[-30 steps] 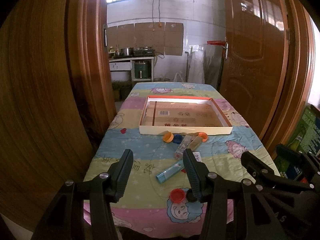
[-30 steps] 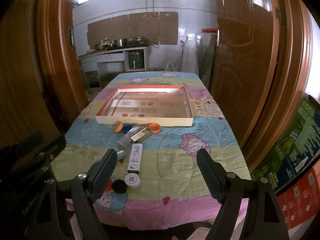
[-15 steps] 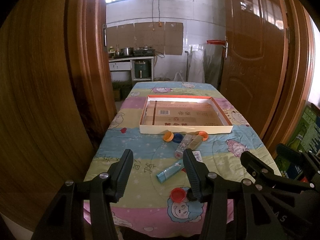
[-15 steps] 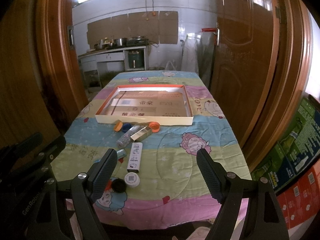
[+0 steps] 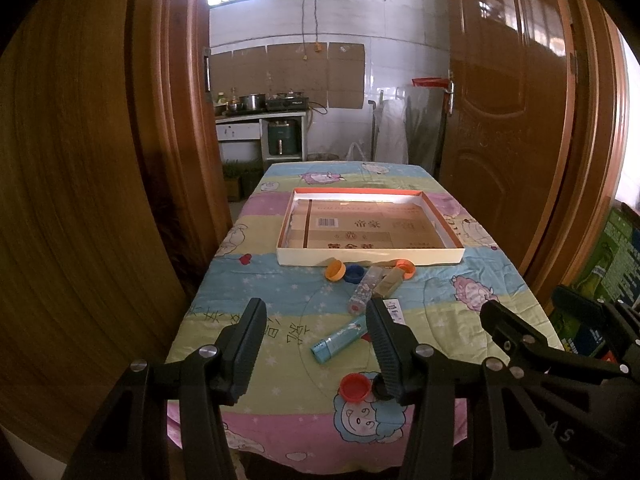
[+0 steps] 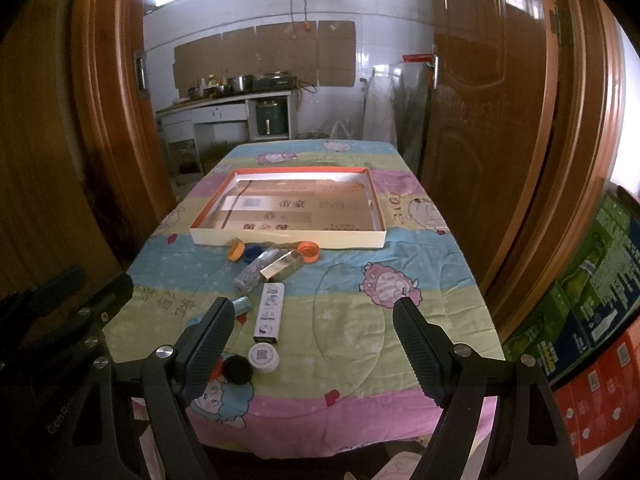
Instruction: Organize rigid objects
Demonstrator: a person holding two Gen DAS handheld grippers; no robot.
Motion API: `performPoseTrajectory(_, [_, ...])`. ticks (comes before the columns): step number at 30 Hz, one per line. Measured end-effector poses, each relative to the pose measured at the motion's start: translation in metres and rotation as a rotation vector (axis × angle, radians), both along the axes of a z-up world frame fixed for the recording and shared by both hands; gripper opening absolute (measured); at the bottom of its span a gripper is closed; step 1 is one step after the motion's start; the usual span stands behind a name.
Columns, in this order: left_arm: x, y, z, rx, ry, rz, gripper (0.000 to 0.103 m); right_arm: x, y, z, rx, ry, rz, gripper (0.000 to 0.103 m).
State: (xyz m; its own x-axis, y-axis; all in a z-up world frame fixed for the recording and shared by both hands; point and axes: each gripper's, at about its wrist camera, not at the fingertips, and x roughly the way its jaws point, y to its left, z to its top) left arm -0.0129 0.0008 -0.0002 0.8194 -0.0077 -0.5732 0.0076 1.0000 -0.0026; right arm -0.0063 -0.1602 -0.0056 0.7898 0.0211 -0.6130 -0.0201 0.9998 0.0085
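Rigid odds and ends scattered on a cartoon-print striped tablecloth [image 6: 400, 312], all outside the shallow white cardboard tray with an orange rim [image 6: 288, 239] farther back at mid-table. Left to right along the tray's near wall: orange bottle cap [image 6: 236, 251], dark blue cap [image 6: 252, 253] touching it, clear speckled tube [image 6: 256, 272] lying slantwise, gold rectangular box [image 6: 282, 266] pressed against that tube, second orange cap [image 6: 309, 251] at the box's far end. Closer in, again left to right: teal cylindrical tube [image 5: 338, 340] lying on its side, white printed rectangular box [image 6: 270, 312] pointing toward the tray. Nearest the table edge: red round cap [image 5: 354, 387], black round cap [image 6: 237, 368], white round lid bearing a printed code [image 6: 263, 357], the last two just beside each other. Left gripper [image 5: 316, 344] hovering above the near end of the cloth, jaws spread wide, nothing between them. Right gripper [image 6: 314, 344] likewise held above the near edge, jaws parted and holding nothing. Brown wooden doors [image 6: 480, 120] on both sides; kitchen counter with metal pots [image 6: 236, 88] beyond.
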Motion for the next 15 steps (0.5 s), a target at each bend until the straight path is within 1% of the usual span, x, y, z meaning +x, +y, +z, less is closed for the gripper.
performPoseTrajectory(4, [0.0,0.0,-0.001,0.001,0.003,-0.001,0.052,0.0,0.0,0.0,0.0,0.001,0.0,0.083])
performPoseTrajectory(15, [0.005,-0.004,-0.009,0.008,0.031,-0.002,0.052,0.004,-0.001,-0.012,-0.001,0.024,-0.004,0.083])
